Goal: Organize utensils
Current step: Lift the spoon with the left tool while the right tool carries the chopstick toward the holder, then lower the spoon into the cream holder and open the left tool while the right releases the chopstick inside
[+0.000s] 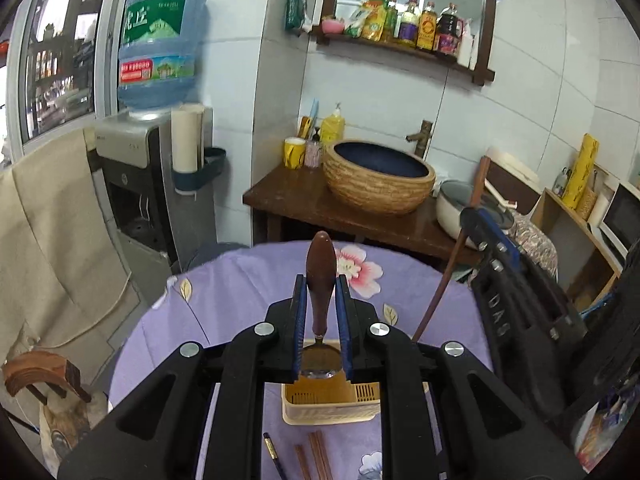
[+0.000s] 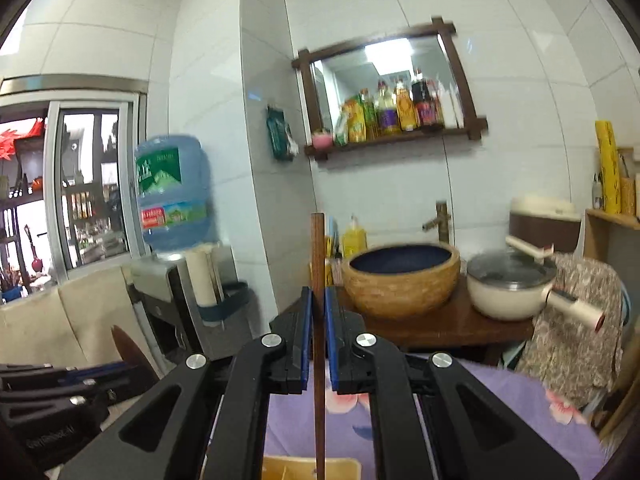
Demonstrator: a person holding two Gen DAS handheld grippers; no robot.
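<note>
**Utensils: two in my grip, more left on the cloth**

Caddy (image 1: 332,404), low centre of the left view, sits on the purple tablecloth (image 1: 240,300). As far as I can see, nothing stands in it yet.

My left gripper (image 1: 322,328) is clamped on a spoon (image 1: 320,280), wooden handle up and bowl hanging just above the caddy. My right gripper (image 2: 318,340) is pinched nearly shut on one chopstick (image 2: 318,280), upright, its lower end over the caddy's rim at bottom centre.

Left to do, I judge: drop both in, then fetch the chopsticks (image 1: 316,456) and a pen (image 1: 274,456) lying below the caddy.
</note>
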